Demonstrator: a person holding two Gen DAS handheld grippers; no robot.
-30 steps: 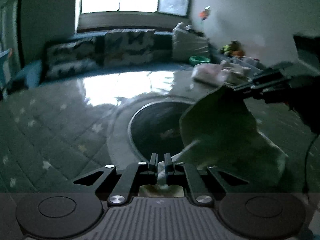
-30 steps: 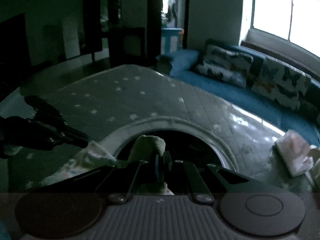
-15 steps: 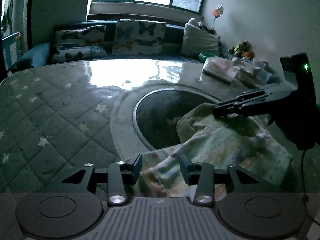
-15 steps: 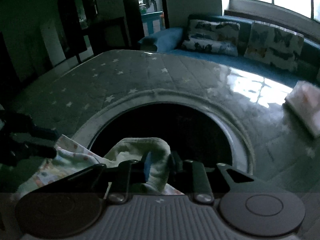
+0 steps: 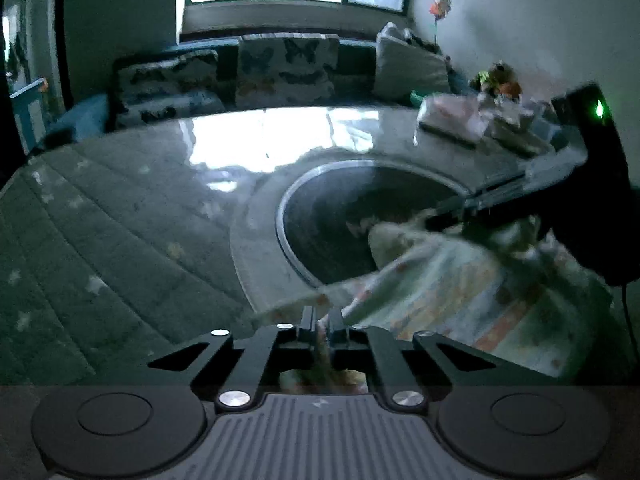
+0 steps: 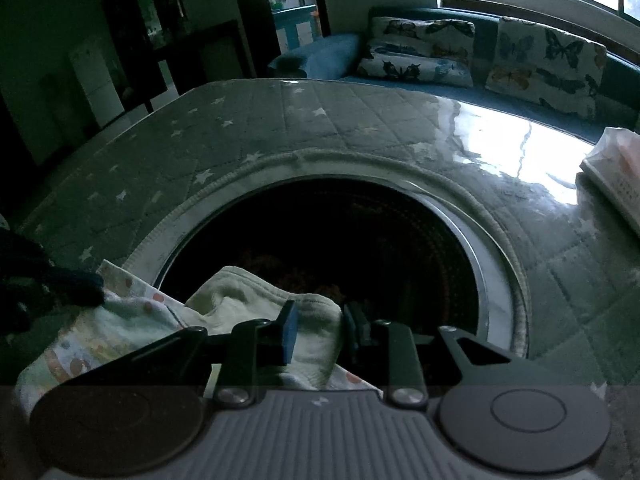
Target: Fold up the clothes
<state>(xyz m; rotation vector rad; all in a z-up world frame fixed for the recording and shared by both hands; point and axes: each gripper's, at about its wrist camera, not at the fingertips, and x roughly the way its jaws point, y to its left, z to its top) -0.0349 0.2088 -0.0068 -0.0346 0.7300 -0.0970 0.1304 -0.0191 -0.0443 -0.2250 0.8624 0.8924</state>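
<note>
Left gripper (image 5: 323,322): clamped on an edge of the printed garment (image 5: 460,296).
Right gripper (image 6: 320,330): parted around a thick fold, not pinched.
Garment: bunched beside the round dark opening (image 6: 332,248).
Risk: the fold could slip into the opening if pulled one-sidedly.

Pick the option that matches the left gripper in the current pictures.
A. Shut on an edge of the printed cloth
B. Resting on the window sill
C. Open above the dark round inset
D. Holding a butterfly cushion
A: the left gripper has its fingers pinched together with the printed cloth caught between them.
</note>
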